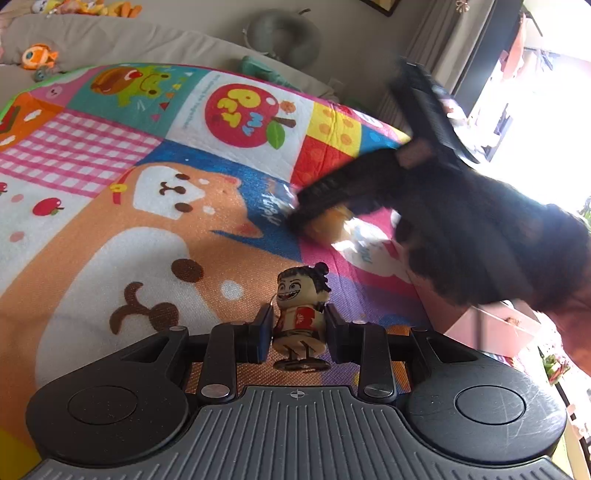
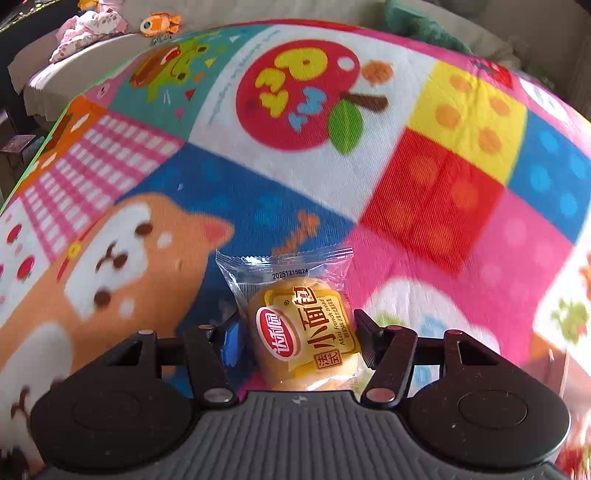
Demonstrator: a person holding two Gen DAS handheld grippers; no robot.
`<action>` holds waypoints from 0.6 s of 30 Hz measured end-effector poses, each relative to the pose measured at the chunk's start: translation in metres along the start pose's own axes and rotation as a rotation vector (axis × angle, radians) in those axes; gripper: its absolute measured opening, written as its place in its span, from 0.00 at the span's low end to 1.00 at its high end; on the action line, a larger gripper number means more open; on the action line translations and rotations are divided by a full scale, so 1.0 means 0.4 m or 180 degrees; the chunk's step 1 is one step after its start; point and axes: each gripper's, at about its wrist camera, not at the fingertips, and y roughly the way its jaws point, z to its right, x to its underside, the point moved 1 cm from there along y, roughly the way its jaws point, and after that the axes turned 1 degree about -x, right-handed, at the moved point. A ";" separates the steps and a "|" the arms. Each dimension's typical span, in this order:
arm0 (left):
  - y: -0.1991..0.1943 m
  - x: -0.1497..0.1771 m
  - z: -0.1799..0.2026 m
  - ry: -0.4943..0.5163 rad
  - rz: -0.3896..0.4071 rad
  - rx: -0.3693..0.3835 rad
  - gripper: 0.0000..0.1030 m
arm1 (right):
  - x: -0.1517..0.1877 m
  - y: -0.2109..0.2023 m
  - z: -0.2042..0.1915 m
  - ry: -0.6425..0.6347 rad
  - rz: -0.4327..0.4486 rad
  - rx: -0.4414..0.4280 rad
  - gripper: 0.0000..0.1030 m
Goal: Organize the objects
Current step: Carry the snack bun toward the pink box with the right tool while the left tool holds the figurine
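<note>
A small toy figure (image 1: 299, 314) with a dark hair bun and a red vest stands upright on the colourful play mat (image 1: 155, 229). My left gripper (image 1: 297, 326) is shut on its body, one pad on each side. A clear-wrapped yellow mini French bread (image 2: 306, 332) lies on the mat (image 2: 436, 192) between the fingers of my right gripper (image 2: 295, 339), which press on the pack from both sides. In the left wrist view the right gripper (image 1: 317, 199) is a blurred black shape held by a dark sleeve (image 1: 480, 236), over the bread pack (image 1: 332, 225).
A pink box (image 1: 495, 325) sits beyond the mat's right edge. An orange fish plush (image 2: 160, 23), other soft toys and a grey neck pillow (image 1: 284, 33) lie on the beige bedding behind the mat. A bright window (image 1: 535, 110) is at the right.
</note>
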 end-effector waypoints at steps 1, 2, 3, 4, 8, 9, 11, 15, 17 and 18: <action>-0.001 0.000 0.001 0.0000 0.0003 -0.0002 0.32 | 0.027 -0.021 0.002 0.0025 -0.0029 -0.0021 0.57; -0.002 -0.001 0.001 0.0000 0.0007 -0.0005 0.32 | 0.053 -0.043 0.000 0.0021 -0.0032 -0.0009 0.57; -0.002 -0.001 0.002 -0.0002 0.0010 -0.0008 0.32 | 0.088 -0.078 -0.007 -0.0046 0.0003 0.0037 0.57; -0.003 -0.001 0.002 -0.0004 0.0011 -0.0007 0.32 | 0.118 -0.115 -0.016 -0.0138 0.0066 0.0048 0.56; -0.004 -0.002 0.002 0.0005 0.0007 -0.0010 0.32 | 0.237 -0.308 -0.039 -0.0247 0.0415 -0.0157 0.56; -0.004 -0.002 0.001 0.0004 0.0007 -0.0011 0.32 | 0.266 -0.353 -0.040 -0.0230 0.0482 -0.0230 0.56; -0.007 -0.001 0.004 0.0023 0.0026 -0.0042 0.32 | 0.330 -0.425 -0.037 -0.0168 0.0548 -0.0341 0.56; -0.028 0.018 0.025 -0.0001 0.0022 -0.0070 0.32 | 0.474 -0.468 0.002 0.0119 0.0429 -0.0334 0.56; -0.031 0.040 0.047 0.0006 -0.0099 0.0039 0.32 | 0.532 -0.468 0.032 0.0305 0.0397 -0.0192 0.56; -0.037 0.052 0.071 0.0116 -0.0099 -0.0005 0.32 | 0.563 -0.464 0.052 0.0398 0.0405 -0.0100 0.56</action>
